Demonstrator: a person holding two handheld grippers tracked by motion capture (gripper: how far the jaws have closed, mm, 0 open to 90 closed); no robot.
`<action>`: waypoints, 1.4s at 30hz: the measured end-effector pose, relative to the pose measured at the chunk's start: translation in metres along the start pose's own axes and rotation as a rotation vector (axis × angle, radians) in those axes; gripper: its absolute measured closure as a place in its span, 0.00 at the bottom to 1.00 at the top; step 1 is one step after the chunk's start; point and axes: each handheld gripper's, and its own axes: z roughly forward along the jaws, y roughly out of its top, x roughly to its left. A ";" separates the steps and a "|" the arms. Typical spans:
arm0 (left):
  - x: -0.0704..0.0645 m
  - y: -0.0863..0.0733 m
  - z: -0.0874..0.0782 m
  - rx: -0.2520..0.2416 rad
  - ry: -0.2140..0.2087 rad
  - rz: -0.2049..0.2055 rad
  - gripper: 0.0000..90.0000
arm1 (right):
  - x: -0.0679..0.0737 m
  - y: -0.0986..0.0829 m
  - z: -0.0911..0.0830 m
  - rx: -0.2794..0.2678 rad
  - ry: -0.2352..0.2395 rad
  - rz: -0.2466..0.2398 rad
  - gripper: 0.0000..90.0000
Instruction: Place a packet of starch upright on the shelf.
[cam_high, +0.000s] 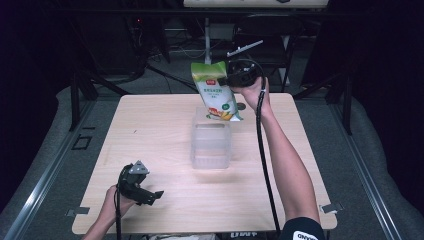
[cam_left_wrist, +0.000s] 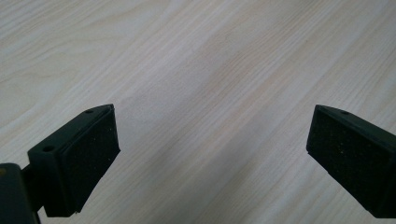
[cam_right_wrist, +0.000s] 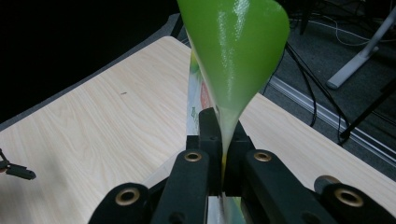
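Observation:
A green and white snack bag (cam_high: 215, 90) hangs in the air above the far end of a clear plastic box (cam_high: 210, 142) that stands in the middle of the table. My right gripper (cam_high: 231, 78) is shut on the bag's upper right edge. In the right gripper view the jaws pinch the bag (cam_right_wrist: 233, 51) at its thin green edge, right gripper (cam_right_wrist: 223, 140). My left gripper (cam_high: 156, 195) rests low near the table's front left, open, with nothing between its pads (cam_left_wrist: 91, 161); left gripper (cam_left_wrist: 212, 158) over bare wood.
The light wooden table (cam_high: 150, 125) has dark floor around it. Chair and stand legs with cables stand behind the far edge (cam_high: 207, 35). A small dark round thing (cam_high: 241, 106) lies on the table behind the bag.

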 end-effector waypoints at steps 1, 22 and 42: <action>0.000 0.000 0.000 0.000 -0.003 0.000 0.02 | 0.000 0.000 0.003 -0.002 0.007 -0.005 1.00; 0.000 0.000 0.000 0.001 -0.005 -0.002 0.02 | -0.003 -0.011 0.053 -0.006 0.055 -0.042 1.00; 0.001 -0.001 -0.001 -0.002 -0.002 0.004 0.02 | -0.005 -0.023 0.082 -0.018 0.069 -0.075 1.00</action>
